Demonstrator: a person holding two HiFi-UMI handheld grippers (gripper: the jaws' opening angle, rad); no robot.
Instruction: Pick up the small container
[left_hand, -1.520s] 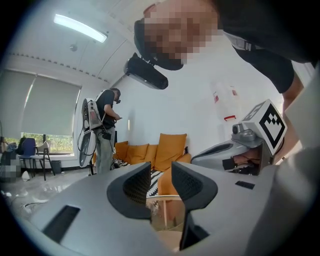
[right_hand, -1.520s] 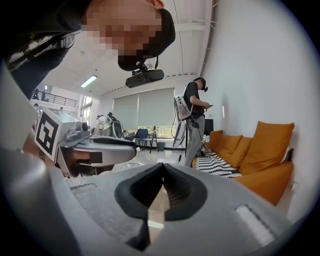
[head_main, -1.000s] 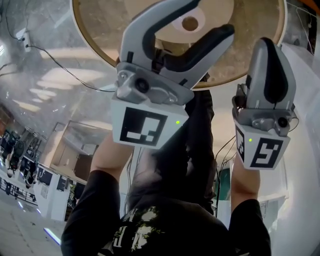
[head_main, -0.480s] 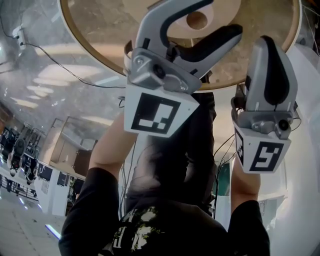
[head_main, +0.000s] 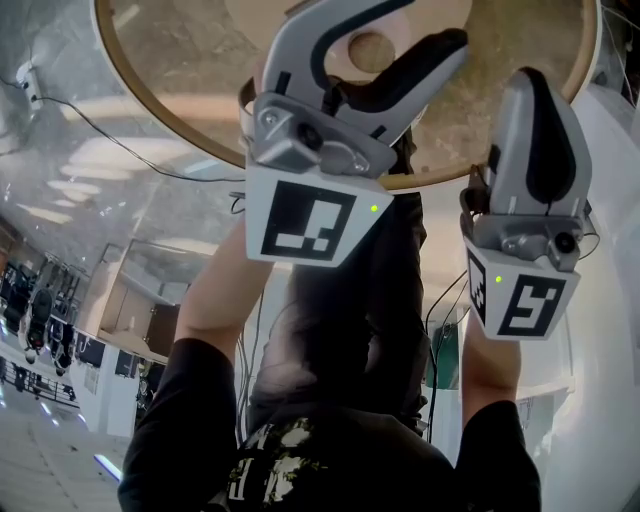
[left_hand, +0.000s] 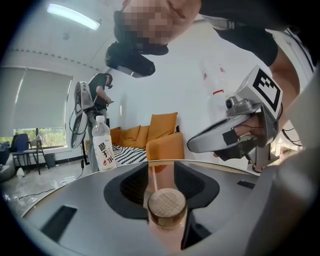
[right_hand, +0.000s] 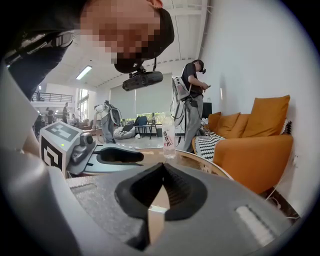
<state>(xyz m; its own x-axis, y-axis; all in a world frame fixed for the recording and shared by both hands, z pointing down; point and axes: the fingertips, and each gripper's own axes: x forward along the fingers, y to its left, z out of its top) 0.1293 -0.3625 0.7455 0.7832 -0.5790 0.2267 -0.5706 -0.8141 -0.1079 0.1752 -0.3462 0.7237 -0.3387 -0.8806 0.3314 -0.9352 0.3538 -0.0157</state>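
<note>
The small container (left_hand: 166, 206), a little glass jar with a round cork lid, stands on the round wooden table (head_main: 180, 90). It sits between the jaws of my left gripper (left_hand: 161, 167), deep in the gap. The jaws have just been closing on it; a slit of light still shows beside the black pads (left_hand: 132, 185). From the head view the lid (head_main: 370, 50) shows between the spread jaws of the left gripper (head_main: 425, 25). My right gripper (right_hand: 162, 167) hangs beside it over the table's edge, pads together and empty, also seen as the right gripper (head_main: 535, 90).
A clear water bottle (left_hand: 102, 142) with a white label stands on the far side of the table, also seen as the bottle (right_hand: 168, 142). An orange sofa (right_hand: 255, 150) is against the white wall. People stand in the room behind.
Both grippers have come further over the table. The left jaws spread wider around the container, then drew in somewhat. The right jaws stayed together.
</note>
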